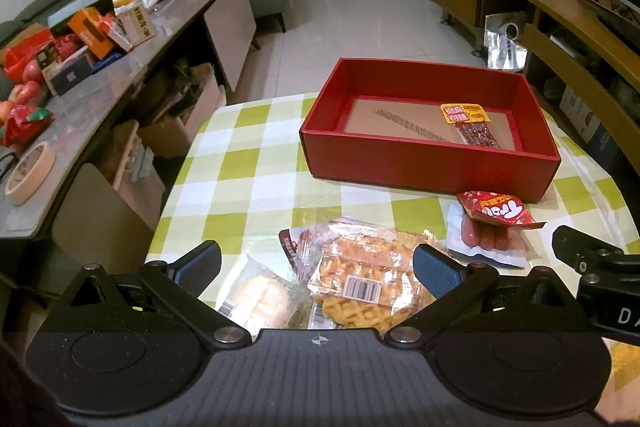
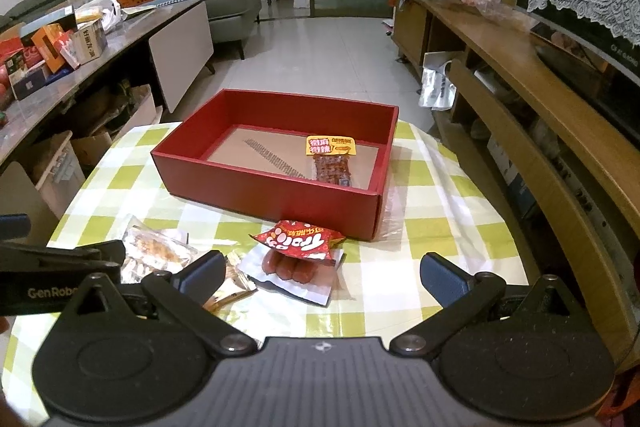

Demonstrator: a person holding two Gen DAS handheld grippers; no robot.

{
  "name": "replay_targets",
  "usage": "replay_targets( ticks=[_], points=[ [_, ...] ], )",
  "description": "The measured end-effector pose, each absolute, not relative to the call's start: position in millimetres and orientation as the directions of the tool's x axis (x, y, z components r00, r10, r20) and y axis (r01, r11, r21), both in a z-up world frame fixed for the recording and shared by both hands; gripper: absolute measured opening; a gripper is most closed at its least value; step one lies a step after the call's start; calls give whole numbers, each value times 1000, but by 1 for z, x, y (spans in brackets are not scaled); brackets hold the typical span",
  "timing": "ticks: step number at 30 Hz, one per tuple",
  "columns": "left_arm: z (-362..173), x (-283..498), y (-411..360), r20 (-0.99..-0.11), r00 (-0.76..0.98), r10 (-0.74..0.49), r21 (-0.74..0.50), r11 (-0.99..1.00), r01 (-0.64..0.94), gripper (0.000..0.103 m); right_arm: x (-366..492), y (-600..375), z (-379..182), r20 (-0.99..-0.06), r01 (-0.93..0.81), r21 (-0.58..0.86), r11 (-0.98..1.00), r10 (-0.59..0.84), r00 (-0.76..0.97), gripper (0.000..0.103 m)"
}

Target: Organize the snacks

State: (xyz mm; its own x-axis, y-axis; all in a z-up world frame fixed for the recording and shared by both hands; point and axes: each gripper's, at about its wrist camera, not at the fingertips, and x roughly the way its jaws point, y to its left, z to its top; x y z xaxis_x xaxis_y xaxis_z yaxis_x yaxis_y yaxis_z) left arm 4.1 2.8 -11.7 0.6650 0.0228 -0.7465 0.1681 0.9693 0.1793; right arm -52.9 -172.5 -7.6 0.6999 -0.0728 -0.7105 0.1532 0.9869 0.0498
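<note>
The red box (image 1: 428, 163) is sitting at the far side of the checked table (image 1: 248, 163), already holding one skewer pack (image 1: 472, 125). Nearer, the waffle packs (image 1: 360, 279) are lying between the left gripper (image 1: 316, 267)'s wide-open fingers. They're overlapping and slippery, so I'm guessing a pinch grabs two or slides off. The right gripper (image 2: 320, 277) is hanging wide open too, near the sausage pack (image 2: 292, 267) with the little red bag (image 2: 298, 239) resting on top, which could get knocked off.

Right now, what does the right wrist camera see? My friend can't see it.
An open right claw hovers over a checked table, near a red snack bag lying on sausages. Behind sits a red box holding one snack pack.
</note>
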Motion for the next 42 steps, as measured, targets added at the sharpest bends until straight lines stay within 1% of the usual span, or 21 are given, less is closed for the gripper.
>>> replay_targets(
  ticks=[42],
  points=[
    [-8, 1, 1, -738, 675, 23, 187, 967, 172, 103, -52, -170, -12, -712, 114, 110, 987, -1, 702, 103]
  ],
)
